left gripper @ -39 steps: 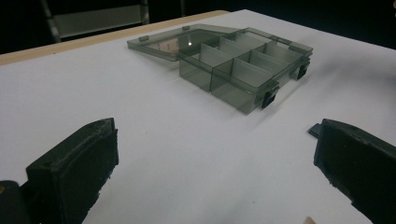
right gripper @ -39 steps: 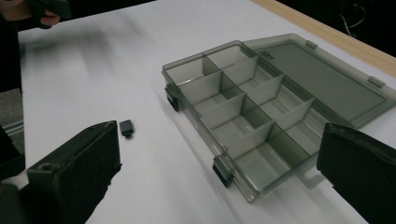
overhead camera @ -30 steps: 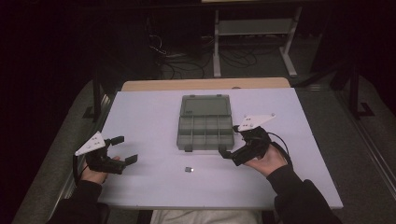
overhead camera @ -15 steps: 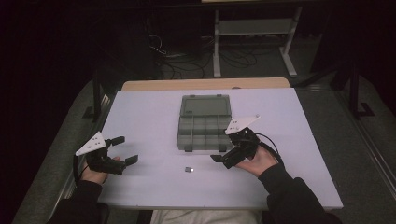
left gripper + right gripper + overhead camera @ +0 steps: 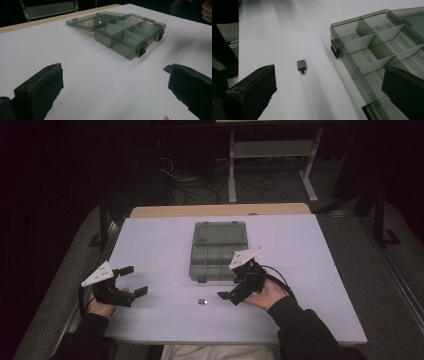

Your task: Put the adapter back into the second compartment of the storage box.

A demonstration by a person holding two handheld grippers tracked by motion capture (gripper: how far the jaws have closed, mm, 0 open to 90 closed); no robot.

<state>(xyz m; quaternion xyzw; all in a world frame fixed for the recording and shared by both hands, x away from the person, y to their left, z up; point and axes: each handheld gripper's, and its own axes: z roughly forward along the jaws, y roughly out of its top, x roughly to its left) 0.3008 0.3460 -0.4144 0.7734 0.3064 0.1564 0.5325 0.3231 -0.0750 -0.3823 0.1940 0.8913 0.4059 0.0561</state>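
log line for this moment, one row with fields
right gripper: open, near small grey adapter, not touching | left gripper: open, holds nothing | compartment box: lid open | adapter: on white table

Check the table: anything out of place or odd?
One thing: a small grey adapter lies loose on the white table, outside the open compartment box and apart from it. The box compartments look empty. The right gripper is near the adapter, jaws open. No visible damage.

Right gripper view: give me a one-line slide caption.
Open right gripper aimed at a small grey adapter lying on the white table, beside the open compartment box.
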